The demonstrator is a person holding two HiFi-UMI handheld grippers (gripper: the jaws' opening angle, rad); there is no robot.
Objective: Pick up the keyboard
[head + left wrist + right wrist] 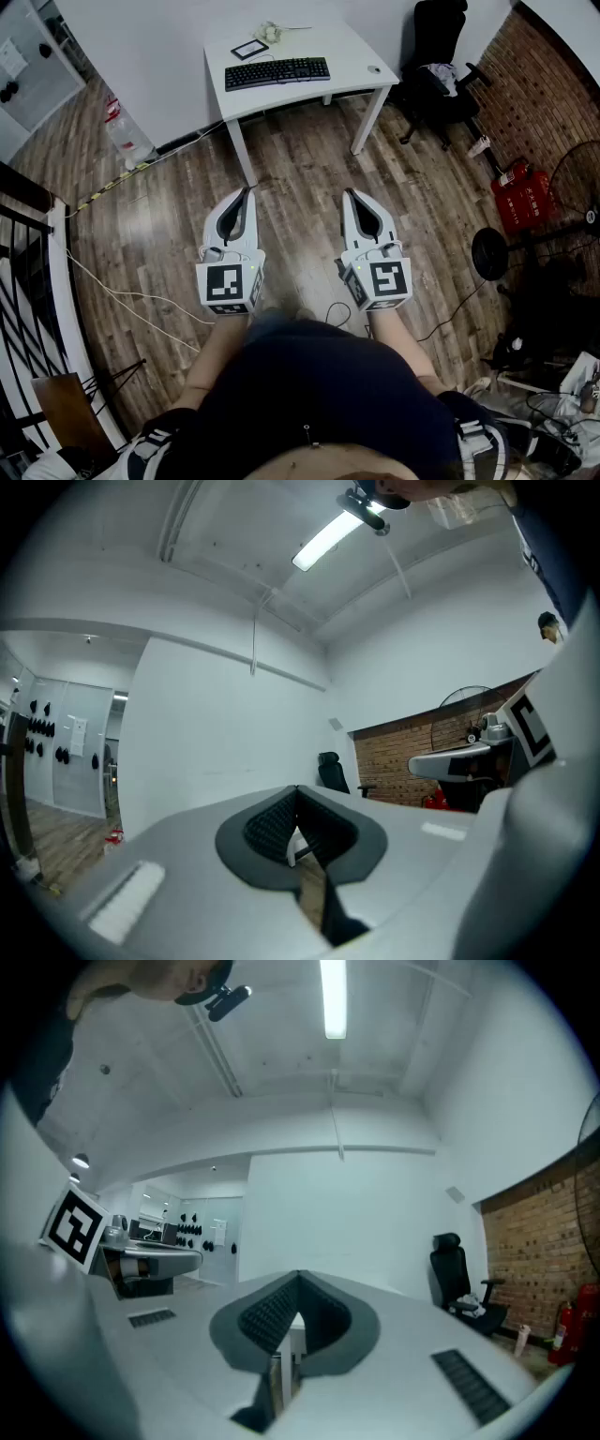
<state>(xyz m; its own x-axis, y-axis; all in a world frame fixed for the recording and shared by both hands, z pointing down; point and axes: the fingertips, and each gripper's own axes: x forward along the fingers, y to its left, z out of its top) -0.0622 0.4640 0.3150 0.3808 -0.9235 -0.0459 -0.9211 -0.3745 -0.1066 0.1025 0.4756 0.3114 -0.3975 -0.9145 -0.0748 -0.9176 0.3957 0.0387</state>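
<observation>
A black keyboard (277,72) lies on a white table (298,86) at the far side of the room in the head view. Both grippers are held side by side, level, well short of the table and over the wooden floor. My left gripper (249,190) is shut with nothing in it. My right gripper (348,192) is shut and empty too. In the left gripper view the left gripper (297,789) has its jaws meeting at the tips. The right gripper view shows the right gripper (299,1276) the same way. A white table leg shows through each jaw gap; the keyboard is hidden there.
On the table also sit a small dark tablet (249,49), a pale bundle (270,33) and a mouse (375,68). A black office chair (441,66) stands right of the table, a red extinguisher (525,192) and a fan (577,202) by the brick wall. Cables (122,295) cross the floor.
</observation>
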